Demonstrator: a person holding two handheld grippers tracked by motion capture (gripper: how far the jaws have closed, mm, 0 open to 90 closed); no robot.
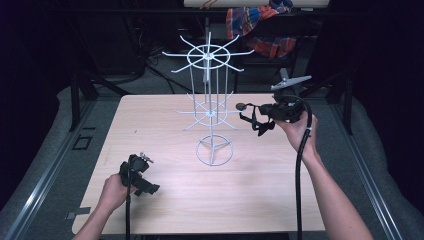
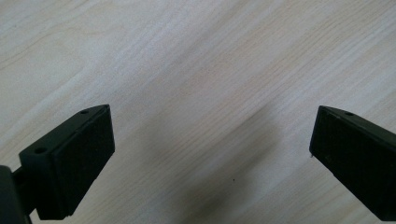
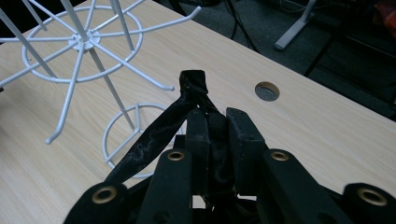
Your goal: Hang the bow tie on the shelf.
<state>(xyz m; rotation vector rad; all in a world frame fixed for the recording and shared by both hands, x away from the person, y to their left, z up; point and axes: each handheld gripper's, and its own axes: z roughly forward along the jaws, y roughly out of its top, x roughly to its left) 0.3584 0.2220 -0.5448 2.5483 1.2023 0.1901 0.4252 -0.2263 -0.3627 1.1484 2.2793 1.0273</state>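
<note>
At the lower left of the high view, the left claw (image 1: 142,181) is held spread wide over the bare counter (image 1: 250,200). Farther up, right of centre, a black strap (image 3: 154,135) is pinched in the right claw (image 1: 260,122), beside the white wire rack (image 1: 210,107).

a light wooden table (image 1: 165,200) fills the middle of the high view. a round hole (image 3: 267,90) pierces its top at about 3 o'clock. crumpled plaid cloth (image 1: 260,25) lies beyond the far edge, near 1 o'clock.
</note>
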